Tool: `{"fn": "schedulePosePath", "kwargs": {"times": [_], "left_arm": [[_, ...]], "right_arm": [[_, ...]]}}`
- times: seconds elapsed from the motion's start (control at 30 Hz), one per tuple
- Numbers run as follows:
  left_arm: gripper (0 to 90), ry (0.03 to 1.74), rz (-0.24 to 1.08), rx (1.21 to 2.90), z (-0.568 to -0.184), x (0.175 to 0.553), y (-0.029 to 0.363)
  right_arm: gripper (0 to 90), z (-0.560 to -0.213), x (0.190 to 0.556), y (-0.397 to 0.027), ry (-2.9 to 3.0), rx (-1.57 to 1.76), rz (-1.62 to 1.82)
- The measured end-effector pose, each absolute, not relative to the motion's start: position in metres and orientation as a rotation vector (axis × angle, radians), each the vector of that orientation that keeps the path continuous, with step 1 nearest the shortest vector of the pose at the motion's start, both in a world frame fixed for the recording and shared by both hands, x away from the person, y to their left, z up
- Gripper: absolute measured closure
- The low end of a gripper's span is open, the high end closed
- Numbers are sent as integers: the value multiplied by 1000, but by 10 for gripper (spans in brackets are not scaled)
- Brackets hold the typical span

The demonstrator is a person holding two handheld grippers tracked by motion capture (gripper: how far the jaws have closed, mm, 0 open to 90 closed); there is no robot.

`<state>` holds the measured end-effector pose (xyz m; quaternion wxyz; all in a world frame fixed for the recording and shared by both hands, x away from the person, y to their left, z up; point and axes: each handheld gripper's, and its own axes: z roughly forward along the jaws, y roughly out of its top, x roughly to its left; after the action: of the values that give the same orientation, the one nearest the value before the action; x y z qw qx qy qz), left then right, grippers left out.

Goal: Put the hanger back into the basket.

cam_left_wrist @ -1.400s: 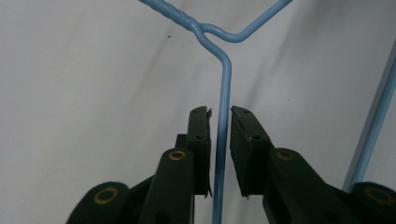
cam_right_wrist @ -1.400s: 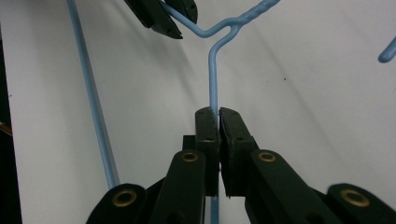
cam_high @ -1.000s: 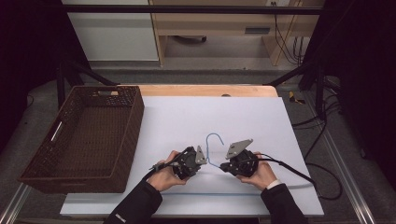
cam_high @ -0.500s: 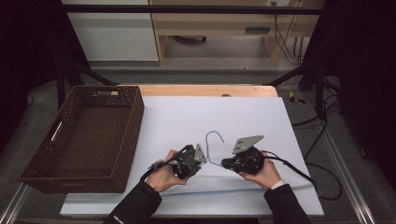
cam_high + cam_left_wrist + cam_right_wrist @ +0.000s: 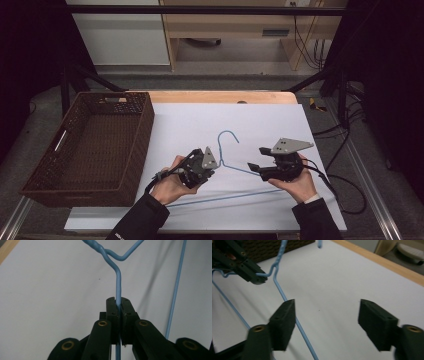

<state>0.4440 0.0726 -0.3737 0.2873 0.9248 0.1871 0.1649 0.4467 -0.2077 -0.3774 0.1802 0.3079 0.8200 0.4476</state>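
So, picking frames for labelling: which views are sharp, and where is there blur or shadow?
Left gripper view: sharp on the thin blue wire hanger. Right gripper view: right gripper jaw edges smeared by motion. High view: evenly lit white table, dark surroundings.

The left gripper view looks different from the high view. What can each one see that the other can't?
The left gripper view alone shows, close up, the left claw pinching the thin blue wire coat hanger just below its twisted neck. The high view alone shows the brown woven basket, both hands and the right claw, jaws apart. Both show the hanger and the white table top.
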Motion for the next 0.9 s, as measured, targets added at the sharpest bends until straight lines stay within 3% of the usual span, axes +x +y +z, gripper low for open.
{"fn": "schedulePosePath", "kwargs": {"times": [0.03,0.4,0.9], "left_arm": [[872,532,454,2453,-368,446,78],[872,678,525,2351,-339,454,107],[871,751,552,2326,-298,469,130]], "right_arm": [[180,-376,446,-213,2272,909,1265],[65,-377,438,-238,2133,1042,1294],[46,-390,427,-260,2107,1109,1298]]}}
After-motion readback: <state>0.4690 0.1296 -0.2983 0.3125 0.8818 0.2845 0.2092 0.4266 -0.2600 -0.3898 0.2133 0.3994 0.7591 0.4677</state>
